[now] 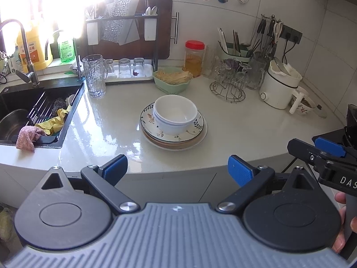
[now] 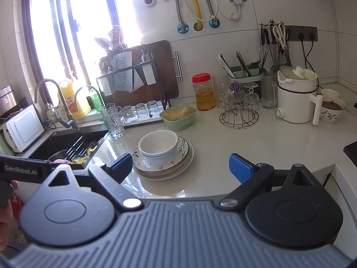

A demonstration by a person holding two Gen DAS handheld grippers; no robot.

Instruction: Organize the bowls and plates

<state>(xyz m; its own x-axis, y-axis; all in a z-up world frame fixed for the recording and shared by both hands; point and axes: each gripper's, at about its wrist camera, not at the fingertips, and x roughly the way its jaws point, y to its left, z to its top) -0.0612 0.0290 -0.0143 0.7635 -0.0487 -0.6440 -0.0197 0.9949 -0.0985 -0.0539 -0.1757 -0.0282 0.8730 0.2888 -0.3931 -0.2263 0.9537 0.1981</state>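
White bowls (image 1: 175,114) sit nested on a stack of plates (image 1: 196,131) in the middle of the pale counter; the top plate has a leaf pattern. The same bowls (image 2: 158,146) and plates (image 2: 183,160) show in the right wrist view. My left gripper (image 1: 177,170) is open and empty, held at the counter's front edge, short of the stack. My right gripper (image 2: 180,167) is open and empty, also near the front edge, just right of the stack. Its body also shows at the right edge of the left wrist view (image 1: 323,154).
A black sink (image 1: 13,102) with cloths lies to the left. A tall glass mug (image 1: 94,76), a green basket (image 1: 173,79), a jar (image 1: 194,58), a wire glass rack (image 1: 229,84) and a white cooker (image 1: 281,84) stand behind. A dish rack (image 1: 125,33) stands by the window.
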